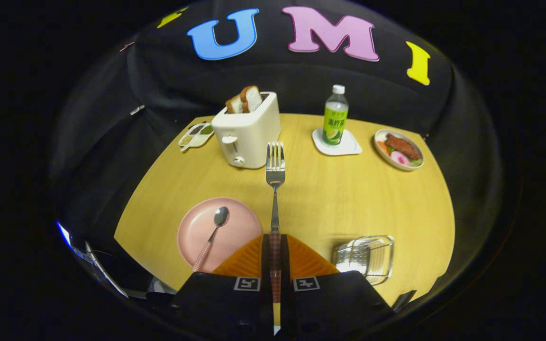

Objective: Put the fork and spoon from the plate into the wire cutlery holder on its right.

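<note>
The gripper point(275, 258) is clamped on the checked handle of the fork point(275, 166), which points forward above the table in the centre of the frame. The spoon point(215, 226) lies on the pink plate point(240, 220) at lower left. The fork's transfer seems under way; next it needs moving over the wire cutlery holder point(365, 255) at lower right and lowering in.

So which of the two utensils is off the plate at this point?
The fork: the gripper is shut on its handle, tines pointing ahead over the table. The spoon lies on the pink plate.
</note>
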`<state>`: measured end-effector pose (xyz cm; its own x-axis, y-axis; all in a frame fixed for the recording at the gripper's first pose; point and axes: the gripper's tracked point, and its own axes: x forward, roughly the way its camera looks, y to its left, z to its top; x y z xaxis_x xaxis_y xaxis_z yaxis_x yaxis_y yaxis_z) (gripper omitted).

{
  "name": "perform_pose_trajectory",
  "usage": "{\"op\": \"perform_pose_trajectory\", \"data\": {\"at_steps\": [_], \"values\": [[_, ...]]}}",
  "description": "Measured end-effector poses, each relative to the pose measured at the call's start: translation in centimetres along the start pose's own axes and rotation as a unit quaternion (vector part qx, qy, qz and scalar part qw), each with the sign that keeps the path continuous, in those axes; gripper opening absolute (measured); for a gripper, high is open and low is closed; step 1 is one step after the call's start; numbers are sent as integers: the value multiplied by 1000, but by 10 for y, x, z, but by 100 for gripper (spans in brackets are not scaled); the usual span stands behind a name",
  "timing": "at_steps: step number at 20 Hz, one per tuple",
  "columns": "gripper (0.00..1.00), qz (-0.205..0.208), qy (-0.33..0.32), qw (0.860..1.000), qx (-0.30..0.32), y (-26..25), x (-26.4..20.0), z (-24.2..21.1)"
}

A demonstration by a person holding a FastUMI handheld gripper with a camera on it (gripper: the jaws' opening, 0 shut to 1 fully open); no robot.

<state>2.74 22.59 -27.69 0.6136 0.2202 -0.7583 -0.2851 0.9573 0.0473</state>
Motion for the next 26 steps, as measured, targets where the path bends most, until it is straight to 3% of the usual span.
{"op": "perform_pose_trajectory", "data": {"at_steps": [4,10,14,17,22,26], "values": [[10,-19,5,1000,-8,-53,-22,-11],[10,-9,96,994,-46,-110,-49,-52],[10,16,180,978,-100,-138,-54,-72],[10,43,266,953,-137,-147,-55,-90],[10,65,384,894,-222,-157,-50,-110],[10,70,455,852,-250,-157,-39,-126]]}}
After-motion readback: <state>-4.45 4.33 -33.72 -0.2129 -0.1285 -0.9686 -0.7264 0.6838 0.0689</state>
